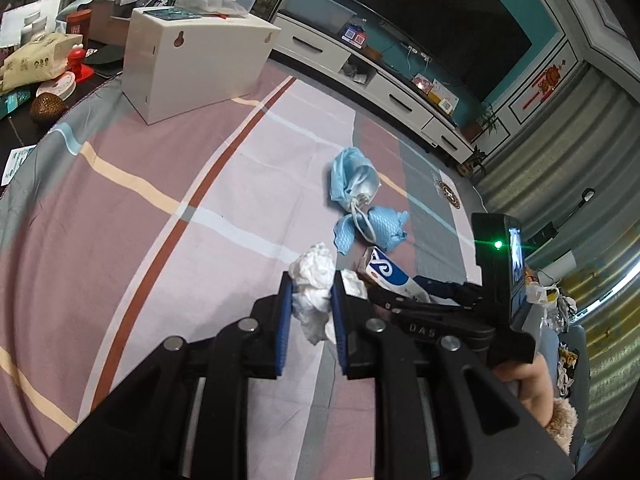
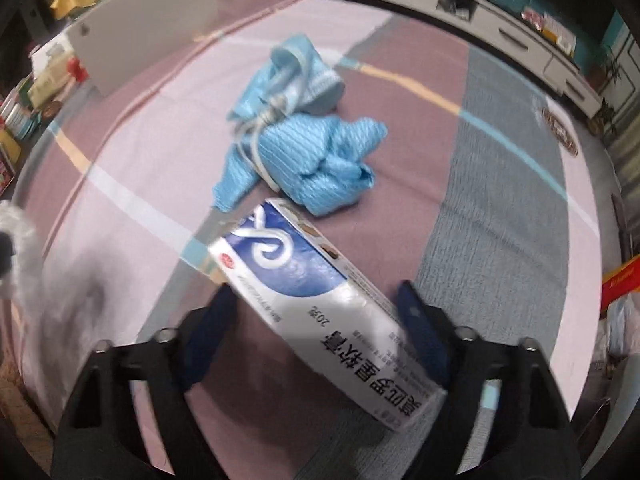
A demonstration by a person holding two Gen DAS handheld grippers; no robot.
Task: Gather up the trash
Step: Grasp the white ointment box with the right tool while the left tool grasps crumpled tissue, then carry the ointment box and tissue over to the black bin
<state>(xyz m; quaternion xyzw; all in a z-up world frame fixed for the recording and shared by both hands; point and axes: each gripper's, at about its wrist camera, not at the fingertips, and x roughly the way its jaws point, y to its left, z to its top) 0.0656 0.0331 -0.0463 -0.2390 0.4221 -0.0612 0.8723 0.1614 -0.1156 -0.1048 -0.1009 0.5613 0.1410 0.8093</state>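
2 items are held above the surface [image 1: 120, 184]: left hand-held gripper [image 1: 310, 300] pinches the soft, light tissue [image 1: 314, 280]; right hand-held gripper [image 2: 316, 316] straddles the crushable carton [image 2: 320, 308] mid-length, contact unclear.

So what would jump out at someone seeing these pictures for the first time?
Probably the left gripper, its blue jaws pinching a crumpled white tissue above the striped cloth. Next, the blue-and-white carton lying slantwise between the right gripper's jaws. Beyond both, a crumpled blue mask lies mid-table, with a white box standing at the far left.
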